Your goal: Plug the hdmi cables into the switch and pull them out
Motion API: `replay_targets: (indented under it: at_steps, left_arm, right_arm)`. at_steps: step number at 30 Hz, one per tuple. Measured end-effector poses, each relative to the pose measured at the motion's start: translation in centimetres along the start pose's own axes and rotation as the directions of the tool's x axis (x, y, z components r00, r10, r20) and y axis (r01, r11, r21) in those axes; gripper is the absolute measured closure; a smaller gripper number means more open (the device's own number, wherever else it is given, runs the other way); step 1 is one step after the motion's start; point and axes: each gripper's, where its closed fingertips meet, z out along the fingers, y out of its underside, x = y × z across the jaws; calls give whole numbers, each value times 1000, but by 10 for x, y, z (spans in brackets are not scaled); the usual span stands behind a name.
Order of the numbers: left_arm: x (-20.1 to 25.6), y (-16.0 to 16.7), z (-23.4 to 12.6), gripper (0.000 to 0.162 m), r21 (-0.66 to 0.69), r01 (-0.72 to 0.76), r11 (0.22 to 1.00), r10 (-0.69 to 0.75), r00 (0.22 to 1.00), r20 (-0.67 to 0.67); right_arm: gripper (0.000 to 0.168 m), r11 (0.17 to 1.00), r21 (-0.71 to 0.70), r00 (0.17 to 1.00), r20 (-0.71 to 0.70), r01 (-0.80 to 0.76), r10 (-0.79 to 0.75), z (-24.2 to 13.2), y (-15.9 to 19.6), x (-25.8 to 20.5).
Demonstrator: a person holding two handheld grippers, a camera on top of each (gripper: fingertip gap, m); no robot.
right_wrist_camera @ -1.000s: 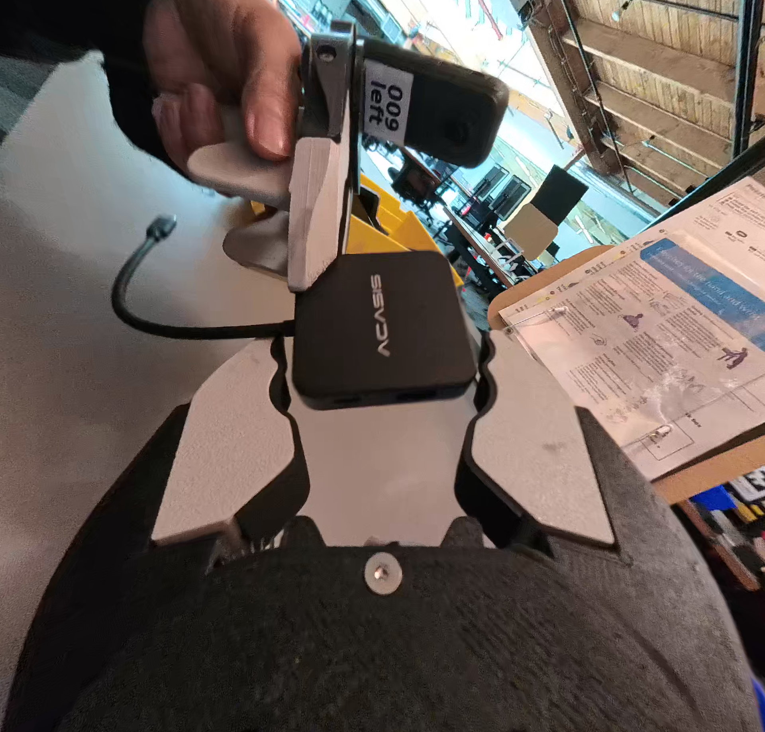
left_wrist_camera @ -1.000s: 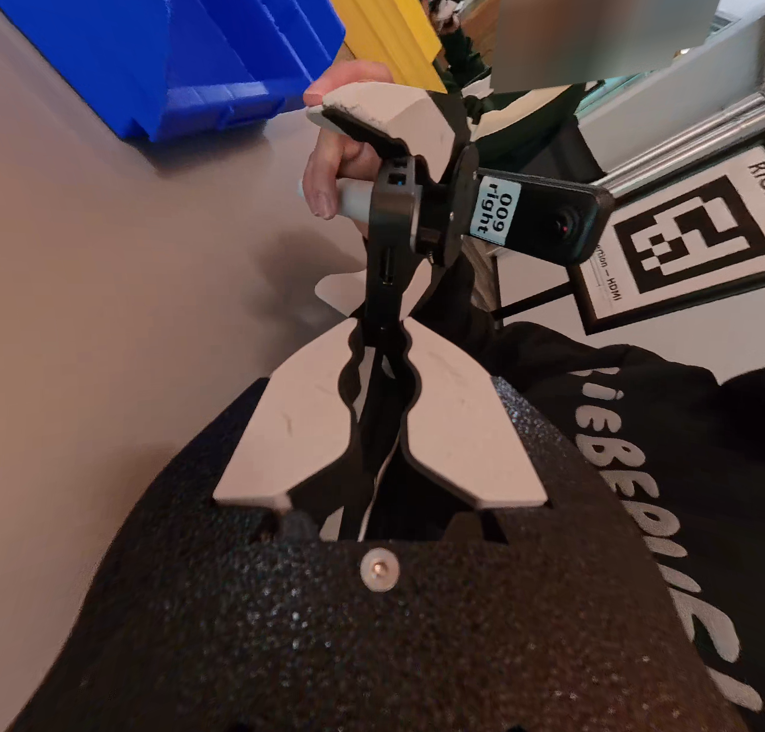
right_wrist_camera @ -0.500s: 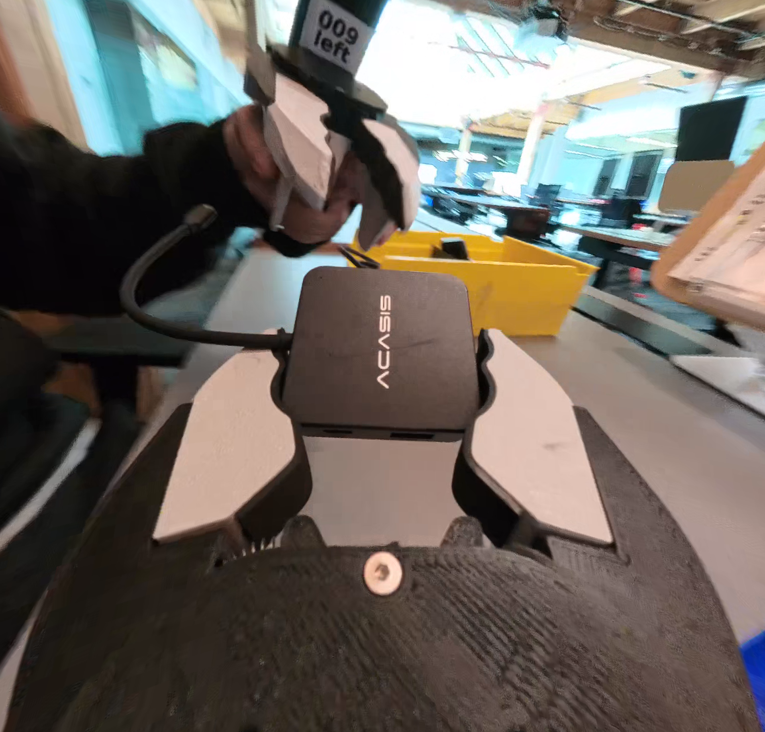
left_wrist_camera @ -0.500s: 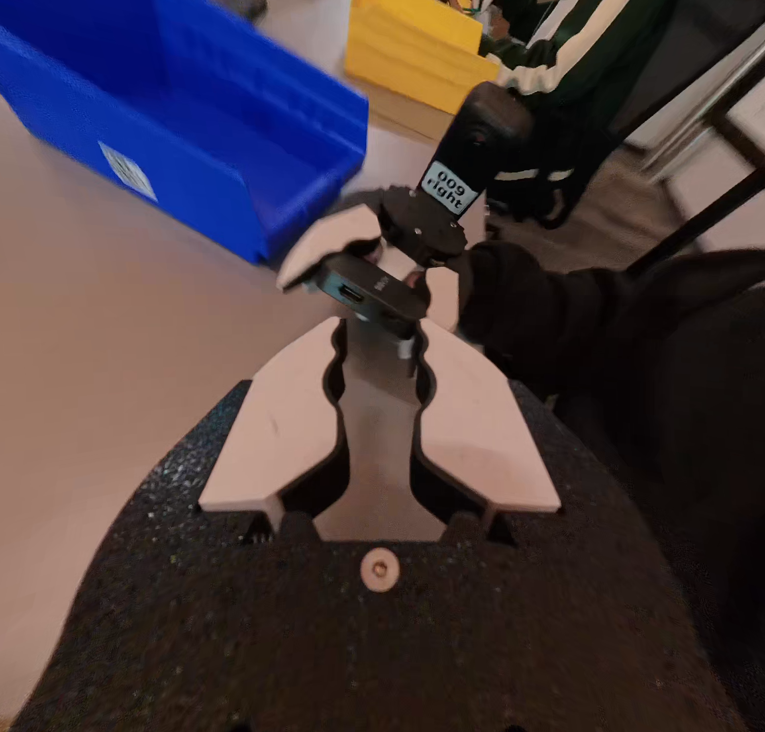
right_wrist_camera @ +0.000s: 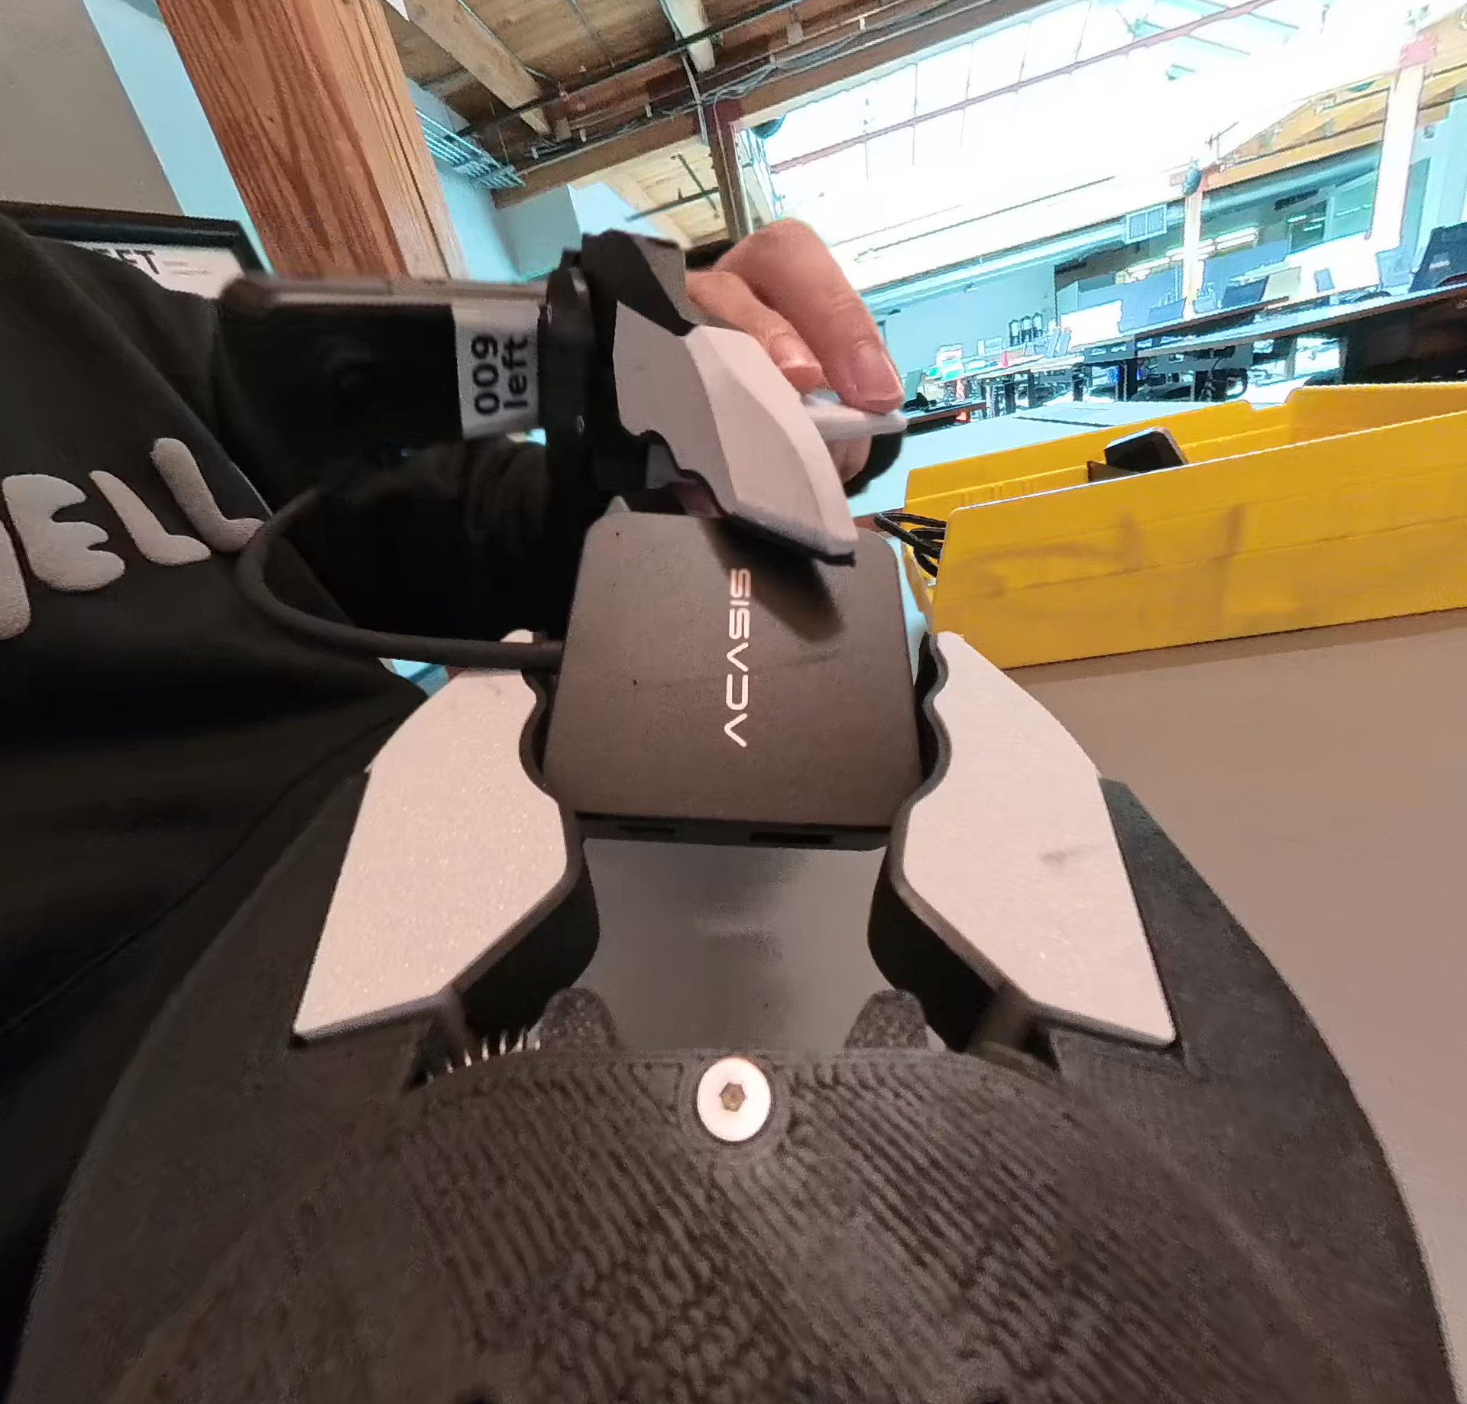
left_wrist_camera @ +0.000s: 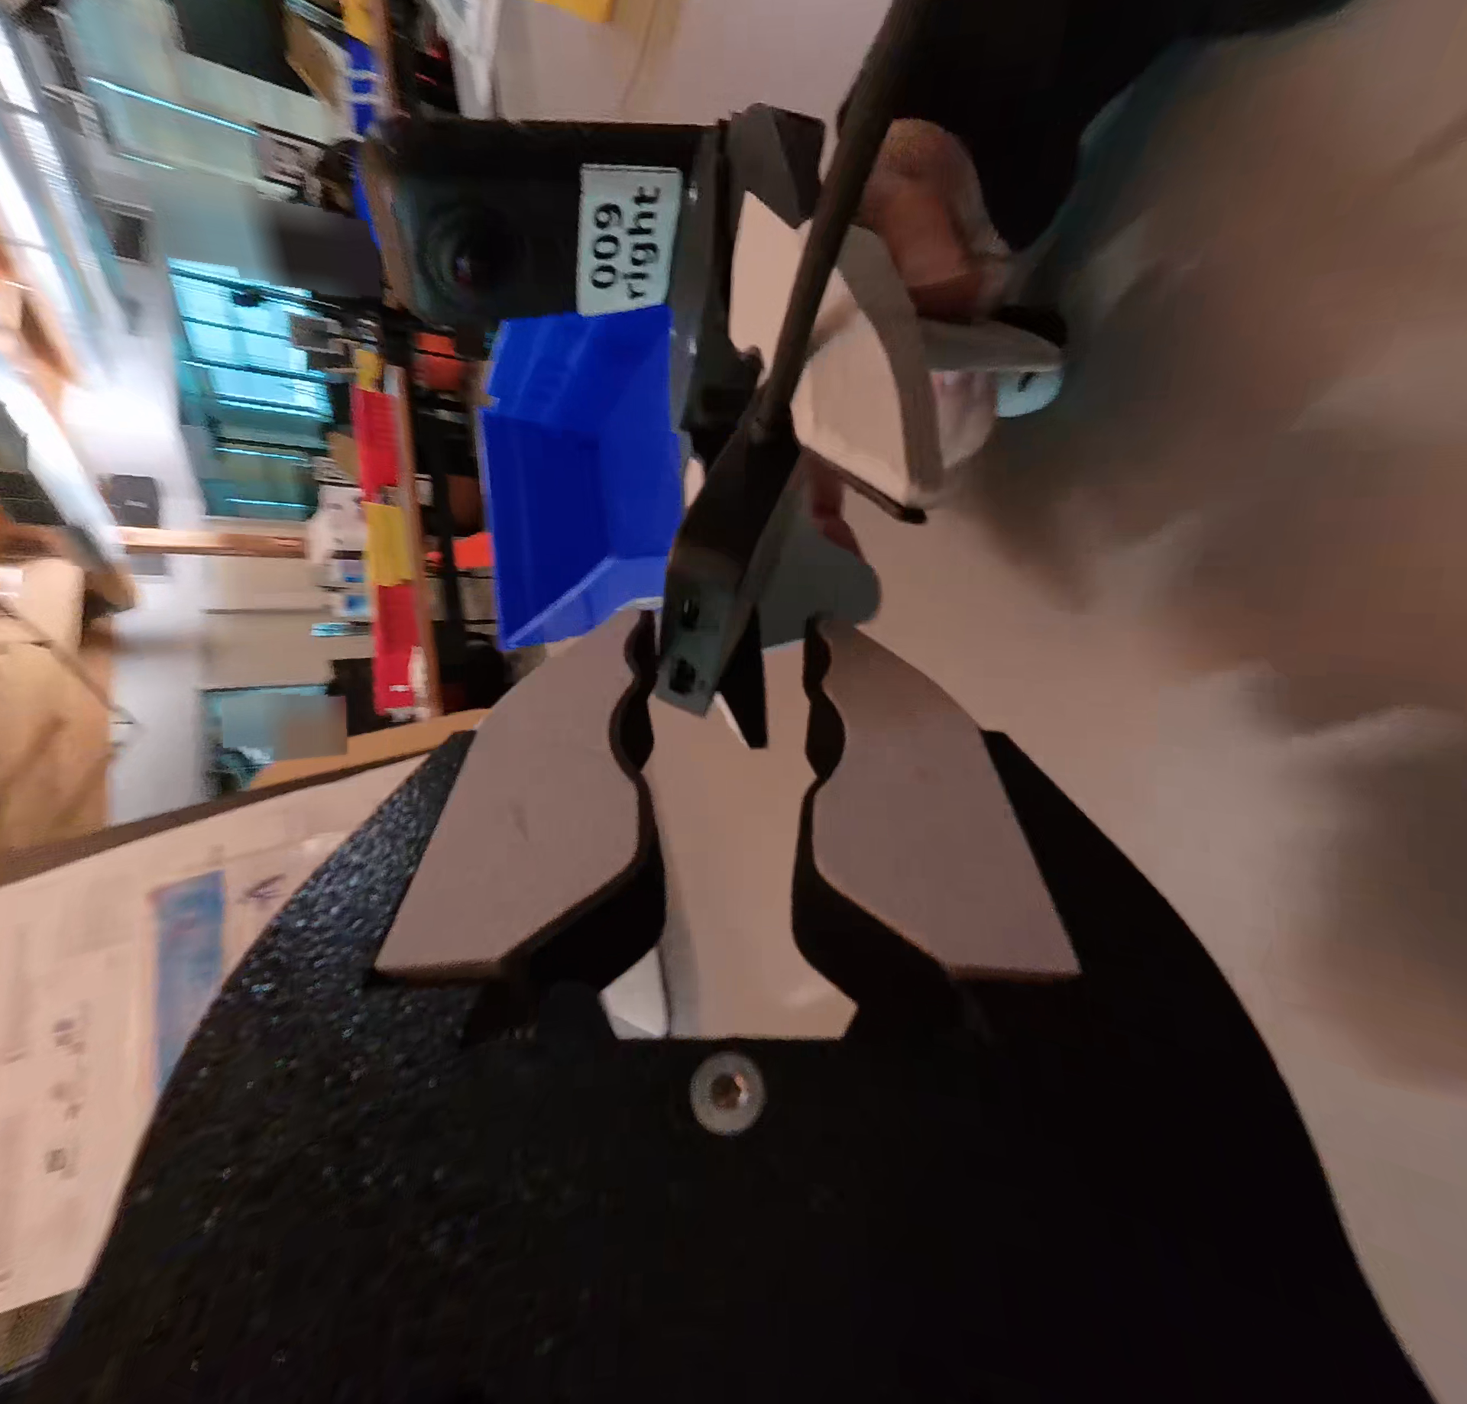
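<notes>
The right gripper (right_wrist_camera: 730, 699) clamps the black switch (right_wrist_camera: 730, 675) by its sides; the left gripper (left_wrist_camera: 726, 652), its jaws narrowly apart and empty, meets the switch's far edge.

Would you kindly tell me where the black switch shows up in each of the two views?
Left wrist view: the switch sits edge-on at centre, just beyond the left gripper.
Right wrist view: centre, clamped flat in the right gripper.
Shared landmark: its black cable.

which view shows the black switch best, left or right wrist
The right wrist view: the switch lies top face up, clamped between the right gripper fingers, its cable leaving leftward. The left wrist view shows only its thin edge with two ports, blurred, between the left gripper tips.
</notes>
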Motion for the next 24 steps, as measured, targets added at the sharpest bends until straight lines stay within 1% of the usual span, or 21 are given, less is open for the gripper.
replay_targets:
  at_steps: [1,2,4,7,9,14,17,21,24]
  left_arm:
    - [-5,0,3,138,-6,-32,999,32,998,52]
    - [-8,0,5,140,-14,-60,998,61,994,87]
    - [-9,-1,6,141,-6,-62,998,62,991,117]
    - [-12,-9,-1,147,62,-81,995,66,975,214]
    - [-10,-11,-3,148,81,-75,994,54,971,231]
    - [-8,-8,-6,148,129,-69,989,42,978,203]
    - [-5,-8,-9,149,140,-100,985,80,987,140]
    - [5,-14,-14,148,178,-98,979,97,995,13]
    - [5,-15,-16,148,162,-168,973,165,986,27]
  right_arm:
    - [81,1000,4,1000,-1,-6,6,-1,0,0]
    - [81,1000,21,1000,-9,-9,9,-3,-2,2]
    - [81,999,52,1000,-5,1,-1,-5,-6,1]
    - [81,984,172,999,-14,35,-33,-12,-22,-2]
    - [81,985,168,1000,-9,23,-22,-12,-20,-1]
    - [78,986,165,1000,7,14,-16,-11,-17,-5]
    - [77,992,127,999,32,5,-9,-9,-12,-9]
    - [77,995,91,996,76,34,-41,-5,-8,-18]
    - [77,996,75,995,89,43,-49,-3,-6,-21]
